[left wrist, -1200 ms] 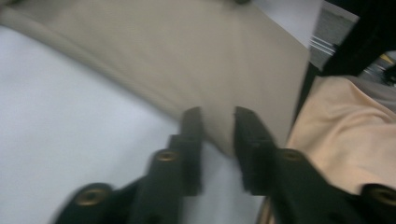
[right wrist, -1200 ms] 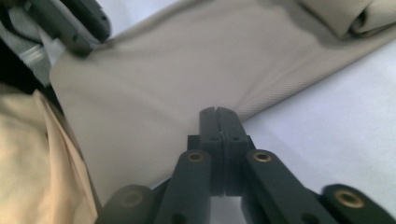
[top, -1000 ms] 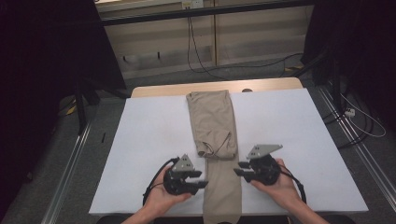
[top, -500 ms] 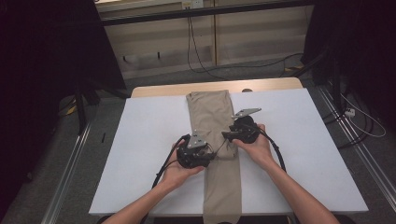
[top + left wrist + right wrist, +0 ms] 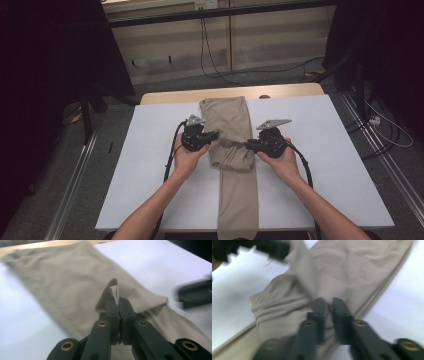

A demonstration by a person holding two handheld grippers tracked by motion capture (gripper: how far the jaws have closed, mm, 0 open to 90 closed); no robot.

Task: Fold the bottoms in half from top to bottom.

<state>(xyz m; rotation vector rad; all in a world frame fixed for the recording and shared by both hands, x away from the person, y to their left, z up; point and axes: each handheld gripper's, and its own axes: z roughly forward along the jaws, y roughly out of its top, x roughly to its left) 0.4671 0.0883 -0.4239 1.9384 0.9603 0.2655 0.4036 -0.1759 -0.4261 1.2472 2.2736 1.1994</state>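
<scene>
- White table [image 5: 150,170] fills the centre of the high view, wooden edge at its far side.
- Tan trousers [image 5: 227,115] lie folded lengthwise down mid-frame, from the far edge to the bottom edge; bunched fold at centre between the two grippers.
- Left gripper [image 5: 216,134], left of centre, jaws have just closed: clamped on a raised fold of the trousers' left edge; in the left gripper view [image 5: 119,305] the cloth peaks up from between the pinched jaws.
- Right gripper [image 5: 247,145], right of centre, at the trousers' right edge, jaws closing; in the right gripper view [image 5: 329,305] a narrow gap with cloth in it, blurred, can't tell if the pads press.
</scene>
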